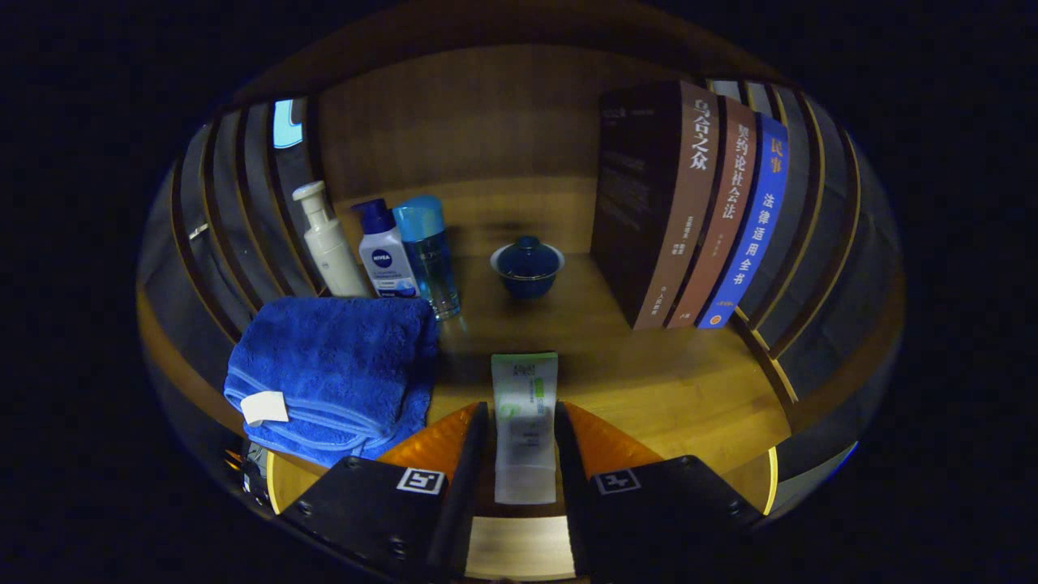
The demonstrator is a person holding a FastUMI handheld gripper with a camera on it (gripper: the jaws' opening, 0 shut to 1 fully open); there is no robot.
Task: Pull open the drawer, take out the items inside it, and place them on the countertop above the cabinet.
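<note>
A tube [525, 426] is clamped between the gripper [523, 438] fingers above the countertop [673, 389]; placing is under way, and lowering and release are called for next.

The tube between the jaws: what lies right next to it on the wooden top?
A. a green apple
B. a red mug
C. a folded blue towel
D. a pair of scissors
C: the white and green tube, held between the jaws of the gripper, has a folded blue towel beside it, in front of three bottles; no mug, scissors or apple is there.
</note>
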